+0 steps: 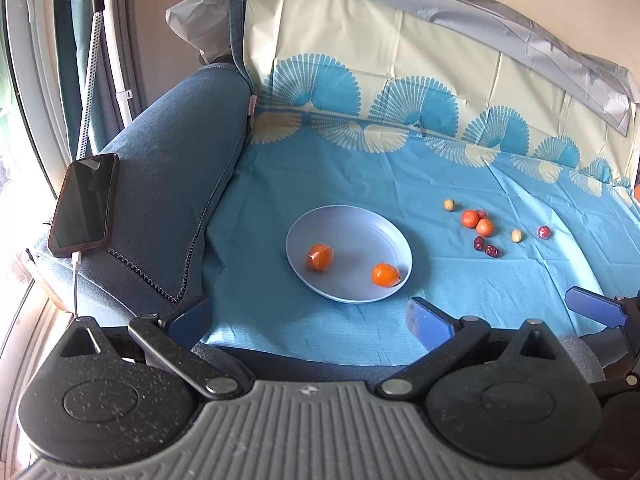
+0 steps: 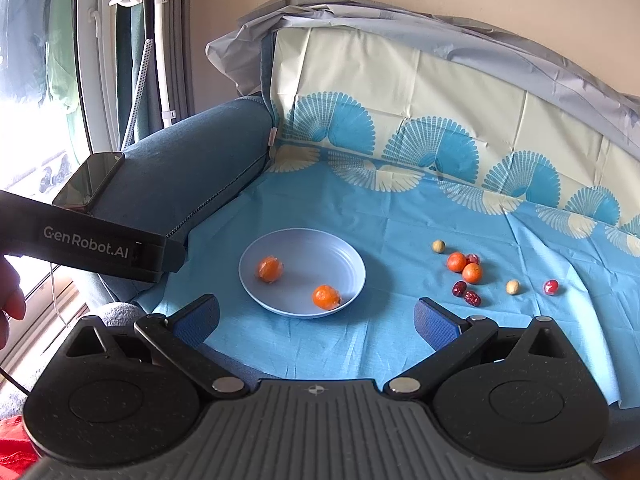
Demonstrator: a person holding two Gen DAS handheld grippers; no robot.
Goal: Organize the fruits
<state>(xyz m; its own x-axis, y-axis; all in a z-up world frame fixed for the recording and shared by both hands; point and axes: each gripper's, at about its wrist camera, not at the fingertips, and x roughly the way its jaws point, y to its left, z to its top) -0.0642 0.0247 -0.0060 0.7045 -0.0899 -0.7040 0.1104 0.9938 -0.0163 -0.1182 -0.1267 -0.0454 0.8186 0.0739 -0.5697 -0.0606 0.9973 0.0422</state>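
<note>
A pale blue plate [image 1: 352, 220] [image 2: 304, 242] lies on the blue cloth and holds two plastic-wrapped oranges [image 1: 319, 257] [image 1: 385, 275] [image 2: 270, 269] [image 2: 326, 297]. To its right, loose on the cloth, lie two more oranges [image 1: 470, 218] [image 2: 456, 261], several dark red dates [image 1: 492, 251] [image 2: 472, 298], two beige round fruits [image 1: 449, 205] [image 2: 512, 287] and a wrapped red fruit [image 1: 543, 232] [image 2: 551, 287]. My left gripper [image 1: 310, 320] is open and holds nothing, near the cloth's front edge. My right gripper [image 2: 316, 318] is open too, just in front of the plate.
A blue sofa armrest [image 1: 172, 152] rises at the left with a black phone [image 1: 85, 204] on a charging cable. The cloth climbs the backrest [image 1: 400, 60] behind. The left gripper's body [image 2: 92, 240] and a hand [image 2: 10, 304] sit at the right view's left edge.
</note>
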